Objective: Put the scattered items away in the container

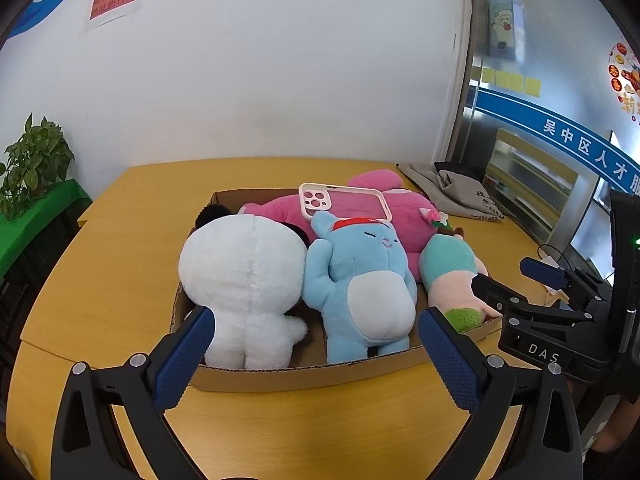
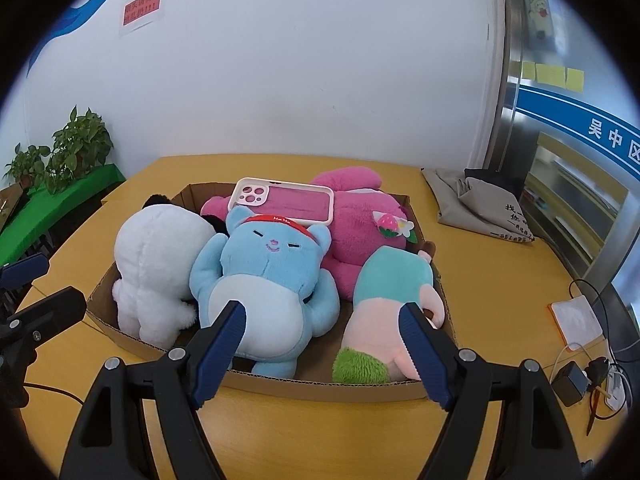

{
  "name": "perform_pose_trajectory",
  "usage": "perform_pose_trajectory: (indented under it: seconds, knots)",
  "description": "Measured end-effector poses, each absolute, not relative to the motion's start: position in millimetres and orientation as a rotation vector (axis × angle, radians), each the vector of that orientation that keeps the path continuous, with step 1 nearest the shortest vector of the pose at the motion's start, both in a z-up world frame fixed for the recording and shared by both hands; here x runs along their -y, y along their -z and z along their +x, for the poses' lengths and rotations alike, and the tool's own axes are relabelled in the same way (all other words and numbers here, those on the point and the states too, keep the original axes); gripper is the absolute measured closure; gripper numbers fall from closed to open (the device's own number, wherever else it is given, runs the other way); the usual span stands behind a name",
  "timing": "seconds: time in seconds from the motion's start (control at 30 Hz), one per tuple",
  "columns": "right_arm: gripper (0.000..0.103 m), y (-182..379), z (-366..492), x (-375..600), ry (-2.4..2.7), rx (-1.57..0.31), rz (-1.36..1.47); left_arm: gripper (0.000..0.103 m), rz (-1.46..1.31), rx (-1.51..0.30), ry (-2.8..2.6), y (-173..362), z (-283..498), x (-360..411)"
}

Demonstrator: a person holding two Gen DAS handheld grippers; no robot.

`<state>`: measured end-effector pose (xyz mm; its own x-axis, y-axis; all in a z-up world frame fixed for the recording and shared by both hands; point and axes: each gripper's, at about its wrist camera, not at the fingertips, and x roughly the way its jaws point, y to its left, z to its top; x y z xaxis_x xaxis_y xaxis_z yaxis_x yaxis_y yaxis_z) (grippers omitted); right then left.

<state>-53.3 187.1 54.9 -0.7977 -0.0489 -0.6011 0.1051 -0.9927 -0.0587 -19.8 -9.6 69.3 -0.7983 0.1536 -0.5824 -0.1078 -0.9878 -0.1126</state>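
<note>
Two claws of mine hang over the near edge of the yellow table (image 1: 100,264), both spread wide and grasping nothing — my left gripper (image 1: 316,330) and my right gripper (image 2: 322,326). Just past their tips sits the cardboard box (image 1: 304,376), low-walled and full. At ten o'clock inside it lies the white plush (image 1: 244,276), back up; the blue plush (image 2: 268,276) lies beside it at twelve, face up with a red headband. At two o'clock the pink-and-teal plush (image 2: 380,312) reaches the near wall with its green foot. Farther back the pink plush (image 2: 360,220) fills the far half — a pink phone case (image 2: 280,200) rests on top of it. Beyond the box at two o'clock, a grey cloth bag (image 2: 480,208) lies on the table.
</note>
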Motion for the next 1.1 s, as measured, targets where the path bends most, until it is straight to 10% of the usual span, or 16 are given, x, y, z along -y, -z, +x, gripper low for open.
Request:
perform_pose_trajectory:
  seconds: [1.1]
  knots:
    - [0.024,-44,-32,-198,2.896,-0.121,1.011,0.0,-1.108,0.119,-2.811,-49,-10,-3]
